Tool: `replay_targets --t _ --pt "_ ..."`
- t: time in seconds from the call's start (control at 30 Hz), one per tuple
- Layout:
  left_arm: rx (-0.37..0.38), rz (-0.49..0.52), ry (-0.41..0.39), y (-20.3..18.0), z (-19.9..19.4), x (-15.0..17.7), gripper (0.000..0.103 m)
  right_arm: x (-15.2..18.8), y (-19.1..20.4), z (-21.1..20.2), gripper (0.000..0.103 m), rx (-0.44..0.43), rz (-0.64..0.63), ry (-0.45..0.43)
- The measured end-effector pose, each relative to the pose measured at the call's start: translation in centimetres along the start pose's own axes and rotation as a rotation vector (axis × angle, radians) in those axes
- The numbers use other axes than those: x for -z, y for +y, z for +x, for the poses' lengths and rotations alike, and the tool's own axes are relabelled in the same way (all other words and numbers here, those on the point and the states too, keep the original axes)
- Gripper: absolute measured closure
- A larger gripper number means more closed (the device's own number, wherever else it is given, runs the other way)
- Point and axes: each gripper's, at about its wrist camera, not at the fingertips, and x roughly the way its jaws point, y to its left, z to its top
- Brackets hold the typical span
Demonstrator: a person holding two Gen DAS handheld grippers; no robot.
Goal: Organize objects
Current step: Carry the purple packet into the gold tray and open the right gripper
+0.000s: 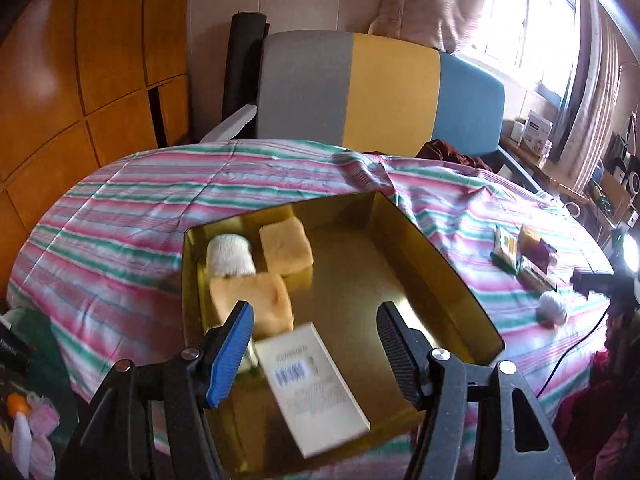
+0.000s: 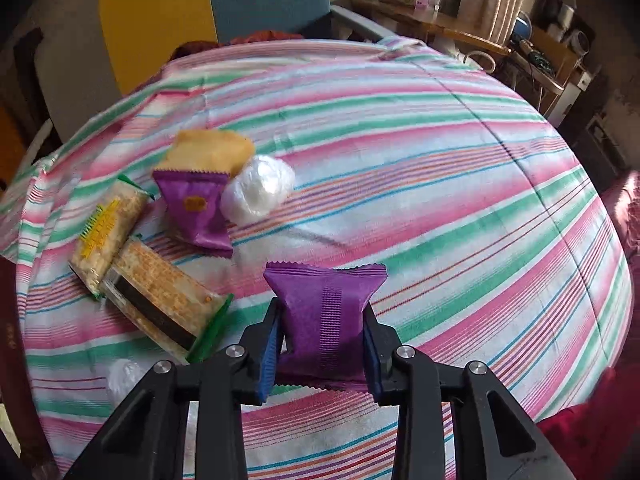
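Observation:
A gold tray (image 1: 436, 264) lies on the striped bed. In it sit two yellow cake blocks (image 1: 286, 250), a white wrapped roll (image 1: 230, 256) and a white carton (image 1: 312, 388). My left gripper (image 1: 316, 344) is open above the tray's near end, with the carton lying loose between its fingers. My right gripper (image 2: 322, 340) is shut on a purple snack packet (image 2: 326, 316) just above the bedspread. Left of it lie a second purple packet (image 2: 198, 212), a yellow cake (image 2: 210, 150), a white plastic-wrapped ball (image 2: 258, 190) and two green-edged cracker packs (image 2: 156, 300).
A grey, yellow and blue headboard (image 1: 380, 92) stands behind the bed. Wooden cabinets (image 1: 80, 80) are at left. A cluttered desk (image 2: 460, 20) is at far right. A small white wrapper (image 2: 124, 376) lies near the right gripper. Red fabric (image 2: 592, 432) lies at the bed's right edge.

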Motion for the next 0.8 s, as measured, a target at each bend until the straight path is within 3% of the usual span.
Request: replay_targets --t 0.2,0.37,0.6,0.8 --pt "-0.022 -0.002 0.001 0.6 -0.6 1.6 0.038 -0.5 4.9 -4.0 0.068 -0.095 -0.082 -0.146" --pt "-0.021 -0.029 0.008 1.7 -0.7 2.1 0.038 2.6 13.1 -9.4 0.068 -0.253 -0.243 -0.197" --pt "-0.027 -0.067 0.008 3.5 -1.0 2.7 0.038 6.9 26.9 -11.6 0.068 -0.476 -0.492 -0.13" --pt "-0.053 -0.158 -0.049 6.3 -2.2 2.1 0.038 10.3 36.4 -10.3 0.068 -0.547 -0.626 -0.038"
